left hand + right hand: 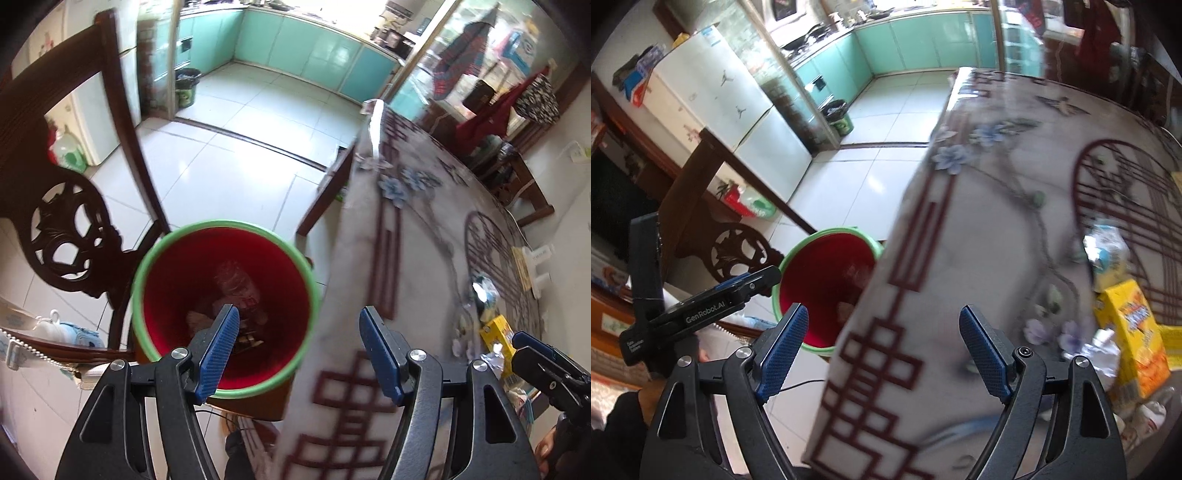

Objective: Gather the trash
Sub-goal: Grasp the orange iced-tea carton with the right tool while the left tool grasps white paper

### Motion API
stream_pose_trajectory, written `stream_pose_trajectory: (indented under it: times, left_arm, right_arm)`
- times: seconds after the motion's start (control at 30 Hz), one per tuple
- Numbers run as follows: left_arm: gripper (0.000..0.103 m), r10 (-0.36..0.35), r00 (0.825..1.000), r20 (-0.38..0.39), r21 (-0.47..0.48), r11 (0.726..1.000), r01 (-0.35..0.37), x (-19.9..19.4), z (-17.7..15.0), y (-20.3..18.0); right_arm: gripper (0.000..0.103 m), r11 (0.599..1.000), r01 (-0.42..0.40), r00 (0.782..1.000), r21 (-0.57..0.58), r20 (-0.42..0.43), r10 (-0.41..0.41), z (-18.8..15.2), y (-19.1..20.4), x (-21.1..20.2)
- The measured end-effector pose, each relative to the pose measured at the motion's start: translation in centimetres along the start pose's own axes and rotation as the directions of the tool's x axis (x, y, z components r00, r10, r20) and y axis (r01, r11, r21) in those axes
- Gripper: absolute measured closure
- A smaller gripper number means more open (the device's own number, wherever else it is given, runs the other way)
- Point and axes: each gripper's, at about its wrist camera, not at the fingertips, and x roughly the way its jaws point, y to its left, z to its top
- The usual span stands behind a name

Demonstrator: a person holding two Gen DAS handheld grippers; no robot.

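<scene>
A red bucket (225, 306) with a green rim stands on the floor beside the table's edge, with a clear plastic bottle (236, 284) and scraps lying inside. My left gripper (301, 350) hangs open and empty, one finger over the bucket's mouth, the other over the tablecloth. My right gripper (884, 350) is also open and empty above the table's edge, to the right of the bucket (827, 284). On the table lie a yellow carton (1134, 332) and crumpled wrappers (1108, 251). The left gripper (768, 275) shows side-on at the left.
The table (979, 229) wears a pale cloth with dark red patterns and blue flowers. A carved dark wooden chair (74, 236) stands left of the bucket. A white fridge (713, 107) and a small dark bin (186, 86) stand farther off on the tiled floor.
</scene>
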Motion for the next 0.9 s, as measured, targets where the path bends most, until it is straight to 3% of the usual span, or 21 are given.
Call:
stream_pose_trajectory:
  times: [0.23, 0.37, 0.57, 0.8, 0.9]
  left_arm:
    - [0.036, -0.036, 0.999, 0.001, 0.071, 0.997, 0.035, -0.2, -1.6, -6.3]
    - [0.036, -0.045, 0.999, -0.006, 0.105, 0.993, 0.045, -0.3, -3.0, -9.6]
    - [0.036, -0.067, 0.998, -0.021, 0.111, 0.991, 0.069, 0.1, -5.2, -13.8]
    - [0.036, -0.076, 0.996, -0.036, 0.137, 0.987, 0.080, 0.6, -7.5, -18.3]
    - [0.036, -0.069, 0.997, -0.046, 0.134, 0.988, 0.075, 1.0, -8.3, -19.6]
  right_arm:
    - [0.019, 0.996, 0.067, 0.997, 0.057, 0.023, -0.068, -1.5, -6.3, -3.2]
    - [0.019, 0.988, 0.142, 0.990, 0.067, -0.013, -0.141, -1.9, -10.9, -4.4]
    - [0.019, 0.952, 0.306, 0.942, 0.001, -0.148, -0.302, -2.1, -18.0, -3.9]
    - [0.019, 0.949, 0.291, 0.910, -0.123, -0.269, -0.315, -3.5, -20.7, -1.0]
    - [0.019, 0.949, 0.268, 0.907, -0.167, -0.287, -0.307, -3.9, -20.8, 0.2]
